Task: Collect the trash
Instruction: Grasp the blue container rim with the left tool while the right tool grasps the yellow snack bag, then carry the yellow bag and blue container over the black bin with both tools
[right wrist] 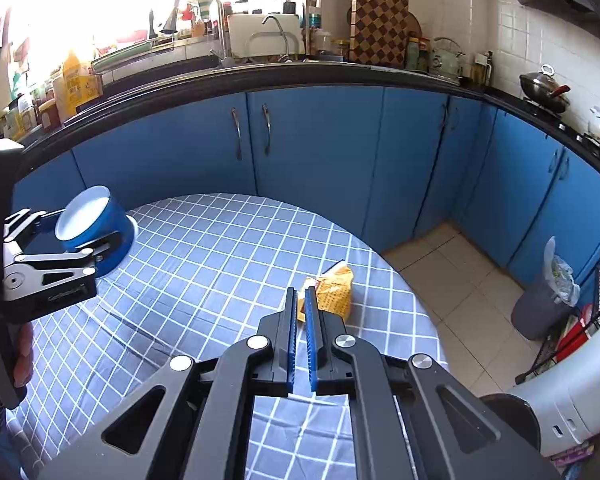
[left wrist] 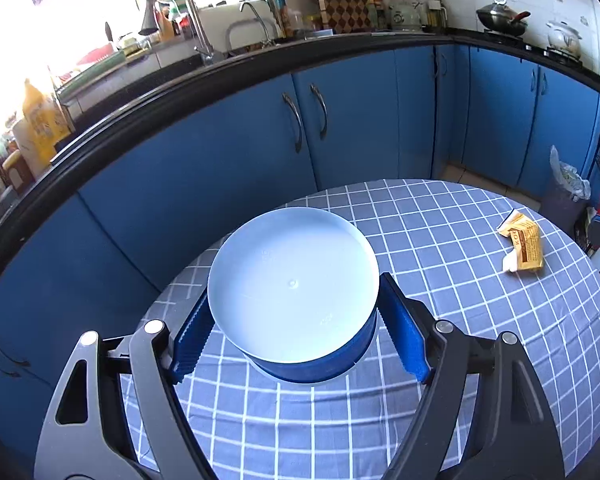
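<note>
A blue round container [left wrist: 296,300] with a pale inside stands on the checked tablecloth [left wrist: 440,240]. My left gripper [left wrist: 296,320] is wide, its blue pads touching the container's two sides; it also shows at the left of the right wrist view [right wrist: 96,240]. A crumpled yellow wrapper [left wrist: 524,246] lies at the table's right. In the right wrist view the wrapper [right wrist: 336,290] lies just ahead of my right gripper [right wrist: 301,300], whose pads are nearly together with nothing between them.
Blue cabinets [right wrist: 320,152] under a black counter curve behind the round table [right wrist: 204,248]. A grey bin with a plastic liner [right wrist: 544,304] stands on the tiled floor at the right, next to a wire rack. A white appliance [right wrist: 572,408] stands at the lower right.
</note>
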A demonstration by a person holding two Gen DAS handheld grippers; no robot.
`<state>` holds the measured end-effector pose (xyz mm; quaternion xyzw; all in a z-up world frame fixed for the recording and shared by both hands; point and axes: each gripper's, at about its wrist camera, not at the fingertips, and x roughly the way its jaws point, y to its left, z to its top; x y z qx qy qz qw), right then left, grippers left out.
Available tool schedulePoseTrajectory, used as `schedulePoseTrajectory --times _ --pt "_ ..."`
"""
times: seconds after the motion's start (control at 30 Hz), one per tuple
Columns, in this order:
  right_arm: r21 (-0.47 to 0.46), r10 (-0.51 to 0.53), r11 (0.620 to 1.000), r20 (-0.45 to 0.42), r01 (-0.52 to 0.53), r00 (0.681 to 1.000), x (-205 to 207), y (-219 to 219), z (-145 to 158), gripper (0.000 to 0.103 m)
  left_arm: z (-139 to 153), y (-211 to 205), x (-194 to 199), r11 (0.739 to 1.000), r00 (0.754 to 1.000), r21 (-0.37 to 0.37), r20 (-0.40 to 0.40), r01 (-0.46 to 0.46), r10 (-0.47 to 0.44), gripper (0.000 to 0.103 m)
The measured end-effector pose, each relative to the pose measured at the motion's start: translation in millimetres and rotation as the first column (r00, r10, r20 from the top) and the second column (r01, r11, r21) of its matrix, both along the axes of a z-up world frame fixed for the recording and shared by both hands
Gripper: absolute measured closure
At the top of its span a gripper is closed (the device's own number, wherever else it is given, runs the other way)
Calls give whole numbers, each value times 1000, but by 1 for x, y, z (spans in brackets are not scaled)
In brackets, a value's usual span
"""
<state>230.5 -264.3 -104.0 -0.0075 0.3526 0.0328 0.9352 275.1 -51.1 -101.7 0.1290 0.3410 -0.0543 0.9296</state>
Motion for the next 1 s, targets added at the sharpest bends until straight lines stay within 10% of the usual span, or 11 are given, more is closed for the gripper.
schedulePoseTrajectory --times 0.17,0.27,0.33,0.6,0.67,0.7,1.0 --pt "86 -65 994 -62 70 996 30 -15 -20 98 1 8 3 999 999 -25 -15 -32 31 26" --pt "68 -95 993 -33 97 995 46 -12 -24 78 -1 9 11 999 999 -22 -9 -37 36 26" --pt "30 -116 993 -8 116 993 55 -8 -26 5 -4 8 18 999 999 -13 -9 -38 37 26" --pt "-53 -130 991 -85 126 988 91 -1 -65 7 -24 5 46 999 999 -27 -33 -30 29 26" --pt "-65 -130 990 -111 124 985 90 0 -74 26 -28 4 48 999 999 -30 -40 -28 27 26" --pt "-69 -139 989 -128 131 982 89 -1 -76 60 -29 4 49 999 999 -30 -43 -26 25 26" --pt "-33 -103 994 -44 102 994 51 -1 -33 60 -13 -3 30 1000 1000 -30 -21 -7 7 26"
